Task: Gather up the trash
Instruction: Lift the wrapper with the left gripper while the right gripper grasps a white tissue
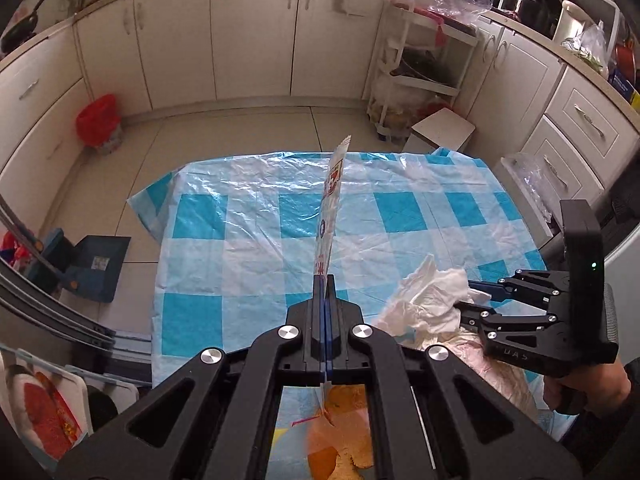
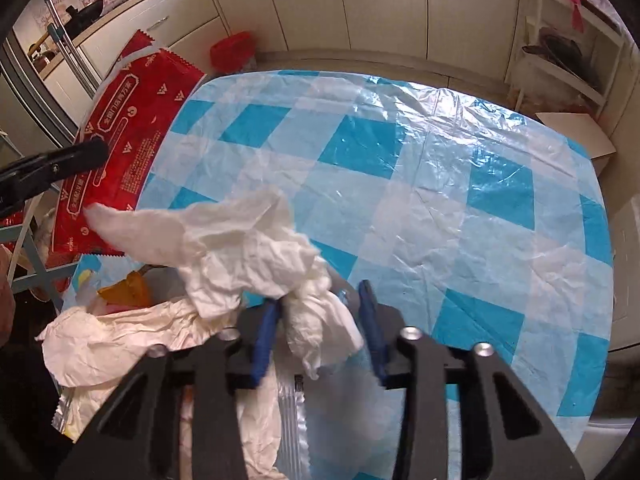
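Picking up trash from the surface with its blue checked plastic cover, two pieces at once. Left gripper clamped tight on a flat red wrapper, held on edge and sticking up above the cover; same wrapper seen red and wide at the left in the right wrist view. Right gripper low at the near edge of the surface, with a crumpled white tissue bunched between the blue fingers. Tissue touching the left finger, a gap showing beside the right one, so cannot tell for sure if the squeeze is firm. More trash piled just beside and under that gripper: a creased white paper and something orange. Likely step: grabbing the tissue. Next move probably calls for a tighter squeeze, then a lift. Red bin bag far off on the floor by the cupboards, maybe the place for it all. Loose end of the tissue hanging out toward the wrapper, so could slip.
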Demonstrator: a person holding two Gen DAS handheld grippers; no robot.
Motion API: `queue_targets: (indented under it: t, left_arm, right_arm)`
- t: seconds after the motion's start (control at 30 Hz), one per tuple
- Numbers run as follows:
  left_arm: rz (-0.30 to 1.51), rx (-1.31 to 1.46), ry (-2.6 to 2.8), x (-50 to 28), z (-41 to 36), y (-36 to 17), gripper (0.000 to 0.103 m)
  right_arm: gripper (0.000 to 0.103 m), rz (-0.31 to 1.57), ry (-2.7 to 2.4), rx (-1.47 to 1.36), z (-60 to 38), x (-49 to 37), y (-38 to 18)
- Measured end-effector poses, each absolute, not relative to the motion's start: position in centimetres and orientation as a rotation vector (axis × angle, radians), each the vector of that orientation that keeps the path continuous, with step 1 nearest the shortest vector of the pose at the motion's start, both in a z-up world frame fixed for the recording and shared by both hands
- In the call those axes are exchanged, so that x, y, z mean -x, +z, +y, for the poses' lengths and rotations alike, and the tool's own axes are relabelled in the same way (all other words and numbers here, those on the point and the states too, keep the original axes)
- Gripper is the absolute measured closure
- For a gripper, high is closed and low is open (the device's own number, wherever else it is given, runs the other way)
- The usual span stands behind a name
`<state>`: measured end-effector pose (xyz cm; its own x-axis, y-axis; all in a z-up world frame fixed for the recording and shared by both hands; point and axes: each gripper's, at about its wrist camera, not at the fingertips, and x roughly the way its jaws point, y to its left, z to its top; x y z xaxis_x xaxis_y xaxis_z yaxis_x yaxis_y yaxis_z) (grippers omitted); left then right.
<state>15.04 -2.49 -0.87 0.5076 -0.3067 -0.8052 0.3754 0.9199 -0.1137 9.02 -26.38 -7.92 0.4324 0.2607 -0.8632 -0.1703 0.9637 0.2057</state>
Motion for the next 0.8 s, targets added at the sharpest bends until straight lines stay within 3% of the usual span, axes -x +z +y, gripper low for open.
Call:
queue_targets:
  t: [0.03, 0.13, 0.47, 0.53, 0.6, 0.8]
  left_arm:
    - [0.951, -0.077, -0.412, -15.0, -2.5, -0.8, 0.103]
    - [0.94, -0.068, -0.416, -14.7, -2.5, -0.4, 0.103]
    - [0.839, -0.009, -0.448, -12.9, -2.8, 1.7, 0.103]
    - [0.829, 0.01, -0.451, -12.5, -2.8, 1.9, 0.103]
    - [0.825, 0.017, -0.455, -12.2, -2.9, 1.9, 0.103]
    - [0.827, 0.003, -0.464, -11.3, -3.5, 1.6, 0.103]
  right_arm:
    - [0.081, 1.082, 0.266, -0.107, -26.7, -8.7, -7.5]
    - [0.084, 1.04, 0.25, -0.125, -27.8, -7.5, -6.0]
    - [0.084, 0.878, 0.319, -0.275, -31.1, -2.4, -1.8]
    - [0.077, 0.909, 0.326, -0.32, -31.7, -2.4, -2.4]
    - [0.057, 0.987, 0.273, -0.292, -31.8, -2.8, -4.1]
    - [0.065, 1.058, 0.221, -0.3, -33.0, -1.7, -7.8]
